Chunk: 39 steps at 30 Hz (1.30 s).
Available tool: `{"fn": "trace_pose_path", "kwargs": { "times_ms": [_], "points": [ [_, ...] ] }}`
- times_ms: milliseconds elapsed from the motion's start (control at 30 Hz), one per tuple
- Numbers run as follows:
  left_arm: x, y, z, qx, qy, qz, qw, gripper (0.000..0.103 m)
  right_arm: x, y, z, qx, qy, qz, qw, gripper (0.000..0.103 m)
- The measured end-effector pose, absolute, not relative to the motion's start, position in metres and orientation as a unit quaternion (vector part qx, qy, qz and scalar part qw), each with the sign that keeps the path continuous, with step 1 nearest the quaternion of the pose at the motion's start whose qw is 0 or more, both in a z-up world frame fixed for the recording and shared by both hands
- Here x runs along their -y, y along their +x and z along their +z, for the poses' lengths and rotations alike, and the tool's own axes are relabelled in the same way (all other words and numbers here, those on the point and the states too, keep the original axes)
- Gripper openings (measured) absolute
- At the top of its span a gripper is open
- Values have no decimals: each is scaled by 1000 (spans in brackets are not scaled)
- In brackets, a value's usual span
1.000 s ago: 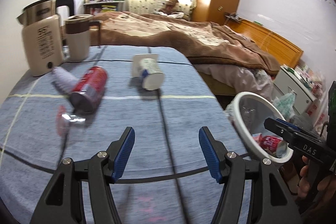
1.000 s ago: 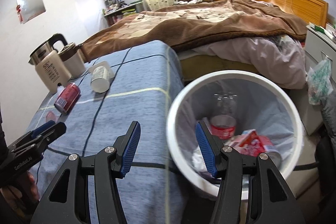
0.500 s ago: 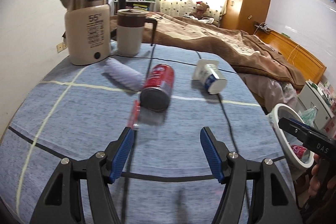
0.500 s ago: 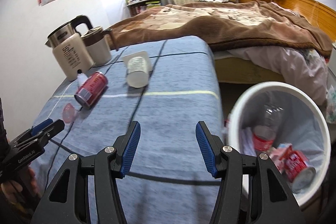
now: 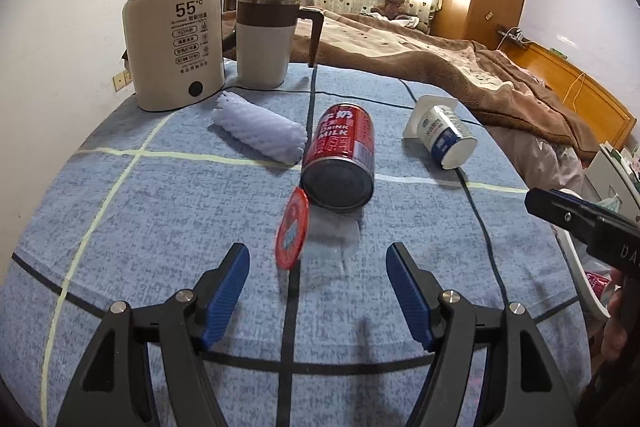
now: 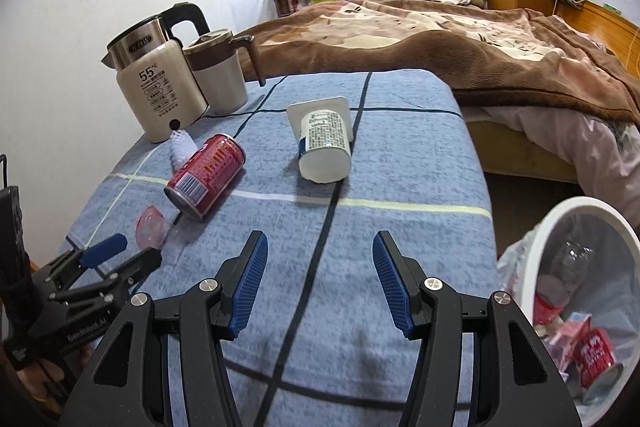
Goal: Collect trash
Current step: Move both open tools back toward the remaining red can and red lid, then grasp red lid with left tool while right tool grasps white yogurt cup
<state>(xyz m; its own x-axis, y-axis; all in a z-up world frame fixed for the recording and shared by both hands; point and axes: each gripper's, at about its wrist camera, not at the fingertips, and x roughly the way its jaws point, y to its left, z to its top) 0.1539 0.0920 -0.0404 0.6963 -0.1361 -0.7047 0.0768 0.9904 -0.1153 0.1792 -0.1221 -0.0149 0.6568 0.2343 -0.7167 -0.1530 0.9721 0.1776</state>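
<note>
On the blue checked table cloth (image 5: 120, 211), going left to right in the left wrist view: a cream electric kettle (image 5: 176, 43) stands at ten o'clock, with a lidded cream-and-brown jug (image 5: 266, 39) just beside it at eleven. In front of them a ribbed white bottle (image 5: 260, 133) lies on its side, its far end close to the kettle's base and its near end just beside a red milk can (image 5: 342, 155), also lying down with its base toward the camera. A clear cup with a red lid (image 5: 294, 229) lies at twelve o'clock, close in front of the can and nearest the left gripper (image 5: 316, 291). A white yogurt cup (image 5: 444, 135) lies on its side at one o'clock, well apart from the can. A dark cable (image 5: 310, 99) runs down the cloth past the can, under the trash.

The left gripper's blue fingers (image 5: 226, 291) are spreading wider, with nothing between them; the red-lidded cup sits just beyond their tips.

In the right wrist view the right gripper (image 6: 318, 283) hovers over bare cloth at six o'clock, fingers (image 6: 248, 283) held apart and empty. The yogurt cup (image 6: 322, 143) lies ahead at twelve. The white trash bin (image 6: 560, 223) stands off the table's edge at four o'clock, already holding a clear bottle, a red can and a carton. A brown blanket (image 6: 460, 47) covers the bed behind.
</note>
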Motion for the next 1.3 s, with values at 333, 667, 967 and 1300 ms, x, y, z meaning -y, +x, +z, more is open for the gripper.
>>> {"fn": "trace_pose_path", "kwargs": {
  "times_ms": [333, 667, 967, 1300],
  "points": [
    [-84, 177, -53, -409, -11, -57, 911, 73, 114, 205, -17, -405, 57, 107, 906, 56],
    [-92, 181, -54, -412, -38, -70, 908, 52, 105, 237, -21, -409, 53, 116, 903, 56],
    [-97, 182, -51, -405, -51, -73, 910, 52, 103, 266, -29, -414, 36, 101, 904, 56],
    [-103, 189, -55, -413, -69, -73, 905, 52, 96, 297, -40, -432, 20, 89, 897, 56]
  ]
}}
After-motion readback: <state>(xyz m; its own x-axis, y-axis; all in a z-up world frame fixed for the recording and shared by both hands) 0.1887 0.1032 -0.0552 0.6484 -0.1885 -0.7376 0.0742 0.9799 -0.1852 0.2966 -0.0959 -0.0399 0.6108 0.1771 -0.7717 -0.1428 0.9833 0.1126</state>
